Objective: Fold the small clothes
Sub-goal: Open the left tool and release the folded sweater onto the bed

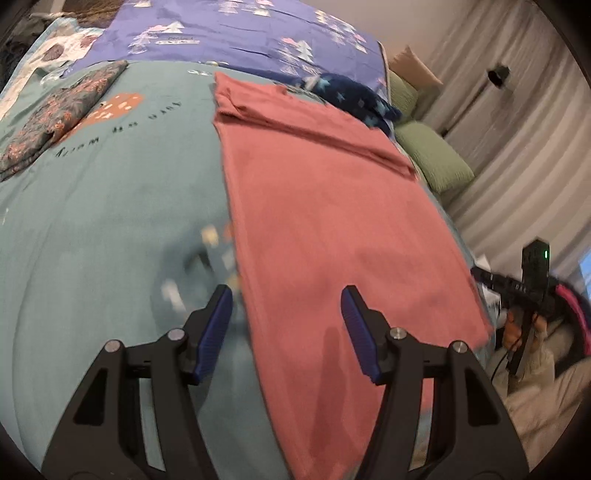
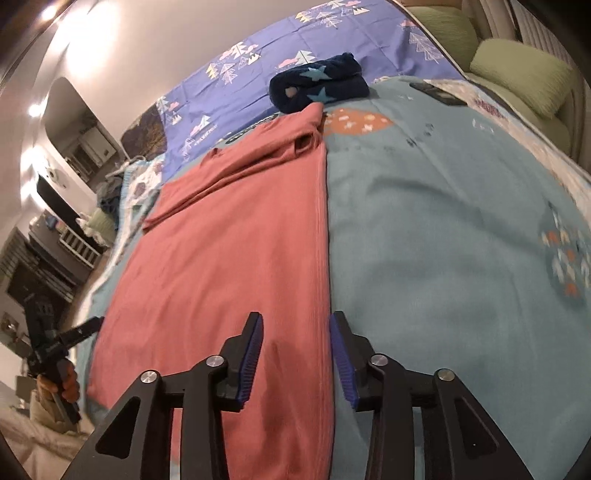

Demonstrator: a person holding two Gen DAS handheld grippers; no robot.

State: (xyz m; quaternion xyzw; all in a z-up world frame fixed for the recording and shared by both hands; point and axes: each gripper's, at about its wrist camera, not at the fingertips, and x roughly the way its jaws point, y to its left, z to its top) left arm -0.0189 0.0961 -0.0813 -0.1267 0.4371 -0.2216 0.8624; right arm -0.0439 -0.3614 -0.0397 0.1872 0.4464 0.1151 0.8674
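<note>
Both tongs hang spread with nothing between their pads: the left tongs [image 1: 286, 332] over one long edge of the pink garment [image 1: 332, 229], the right tongs [image 2: 295, 354] over the opposite edge. The garment lies flat (sleeve folded in) along the bed [image 2: 443, 240], its far end near a navy star-print bundle [image 2: 317, 83].

A teal duvet [image 1: 110, 221] with printed letters fills the middle of both views. A purple sheet [image 1: 240, 33] with a tree pattern lies at the top, and green pillows [image 1: 436, 155] are at the right edge.
</note>
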